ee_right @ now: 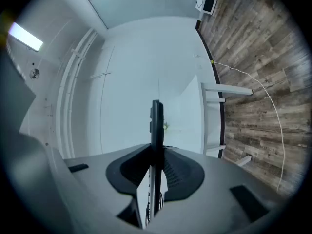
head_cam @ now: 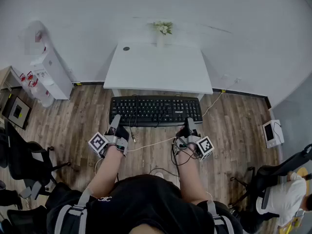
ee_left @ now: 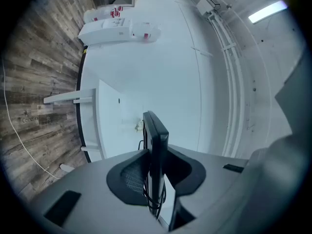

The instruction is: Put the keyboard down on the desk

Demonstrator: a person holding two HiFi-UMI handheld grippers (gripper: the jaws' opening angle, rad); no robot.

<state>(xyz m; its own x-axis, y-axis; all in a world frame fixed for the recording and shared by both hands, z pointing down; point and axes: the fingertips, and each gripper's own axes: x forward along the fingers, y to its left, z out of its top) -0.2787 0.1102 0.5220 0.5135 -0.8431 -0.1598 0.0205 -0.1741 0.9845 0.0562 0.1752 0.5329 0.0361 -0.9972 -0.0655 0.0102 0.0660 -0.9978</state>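
Observation:
A black keyboard (head_cam: 156,110) hangs in the air over the wooden floor, just short of the white desk (head_cam: 158,69). My left gripper (head_cam: 115,125) is shut on its near left edge and my right gripper (head_cam: 188,126) is shut on its near right edge. In the left gripper view the keyboard (ee_left: 155,155) shows edge-on, clamped between the jaws, with the desk (ee_left: 109,116) beyond. The right gripper view shows the same: the keyboard (ee_right: 156,145) edge-on between the jaws, the desk (ee_right: 192,111) behind. A cable (head_cam: 146,143) trails from the keyboard toward me.
A small vase of flowers (head_cam: 162,29) stands at the desk's far edge against the wall. A white cabinet (head_cam: 48,74) stands at the left, black chairs (head_cam: 22,162) at the near left, a chair (head_cam: 280,172) at the right. A small white device (head_cam: 272,133) lies on the floor.

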